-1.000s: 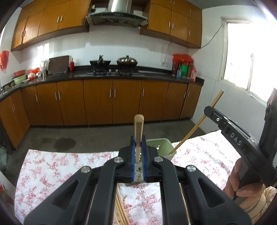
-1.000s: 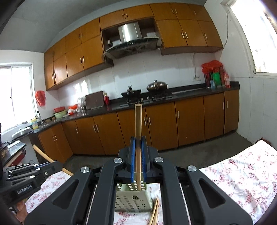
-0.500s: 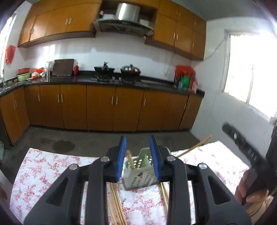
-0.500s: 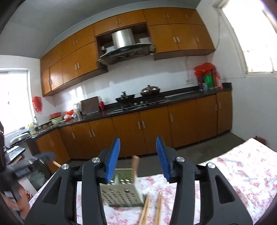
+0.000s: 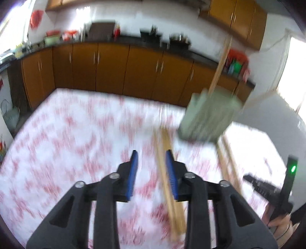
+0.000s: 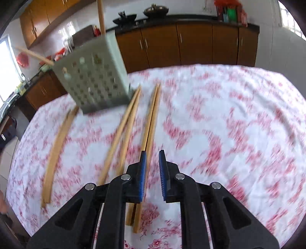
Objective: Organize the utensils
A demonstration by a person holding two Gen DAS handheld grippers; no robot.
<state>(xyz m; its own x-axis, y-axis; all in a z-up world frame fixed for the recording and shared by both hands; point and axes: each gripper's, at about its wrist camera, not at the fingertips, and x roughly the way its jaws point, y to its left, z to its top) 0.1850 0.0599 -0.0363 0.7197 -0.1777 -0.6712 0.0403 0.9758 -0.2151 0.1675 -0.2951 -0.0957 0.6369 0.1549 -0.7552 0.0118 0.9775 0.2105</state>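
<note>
1. Our left gripper point(image 5: 151, 159) is angled down at the cloth point(image 5: 67, 138). Its blue pads point(image 5: 132, 174) stand a little apart and are closing, with nothing between them. One pair of chopsticks point(image 5: 168, 172) lies on the cloth beneath the right-hand finger and runs on past its tip toward the holder point(image 5: 208, 118).

2. Our right gripper point(image 6: 152, 160) also tilts down. Its pads stand a narrow gap apart and are closing on empty air. A pair of chopsticks point(image 6: 151, 124) lies just off the left-hand fingertip and passes under that finger.

3. Further left of the right fingers lie a second pair point(image 6: 122, 138) and, beyond it, a third point(image 6: 57, 145), all flat on the cloth and all roughly pointing toward the holder.

4. The holder stands ahead and to the left of the right fingers. It is a pale green box with rows of small holes in its wall. Two chopsticks already lean out of its top, one steep point(image 6: 101, 17), one slanting off to the left point(image 6: 34, 55).

5. We judge that both grippers are low and aimed along the sticks so the fingers can straddle one lengthwise and lift it.

6. The sticks are plain light wood, long and thin. The left view is too blurred to count the ones lying there.
</note>
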